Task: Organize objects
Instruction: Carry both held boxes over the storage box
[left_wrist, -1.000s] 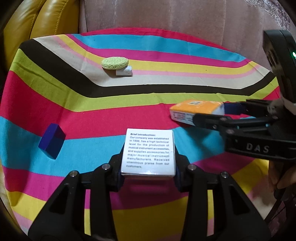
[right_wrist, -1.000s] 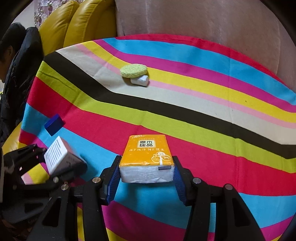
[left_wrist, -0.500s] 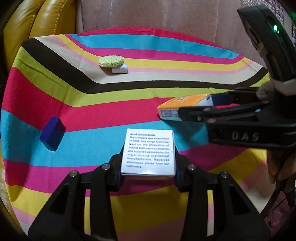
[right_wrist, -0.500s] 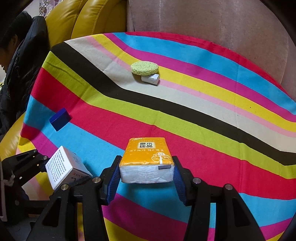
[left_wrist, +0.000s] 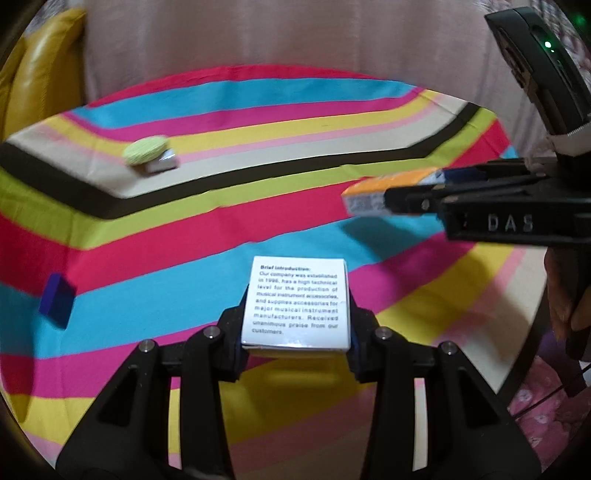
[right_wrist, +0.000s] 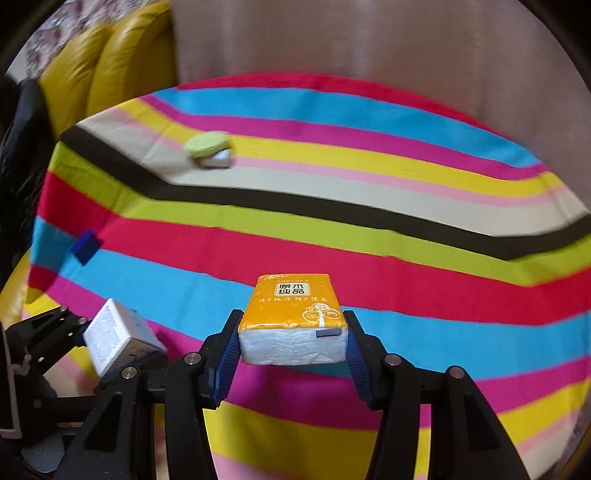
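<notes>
— Tissue pack (right_wrist: 293, 319), where is it?
— Clamped between the right gripper (right_wrist: 291, 343) fingers, lifted above the striped tablecloth (right_wrist: 332, 236).
— And the left gripper (left_wrist: 295, 332)?
— Clenched on a white printed box (left_wrist: 295, 301), also off the cloth.
— What lies on the cloth?
— A green sponge (left_wrist: 144, 149) resting on a small white block (left_wrist: 162, 164) near the far side, and a blue block (left_wrist: 57, 300) well apart at the left.

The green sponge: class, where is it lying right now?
The green sponge lies far back left on the striped cloth in both views, its edge resting on a small white block, well beyond the blue block.
</notes>
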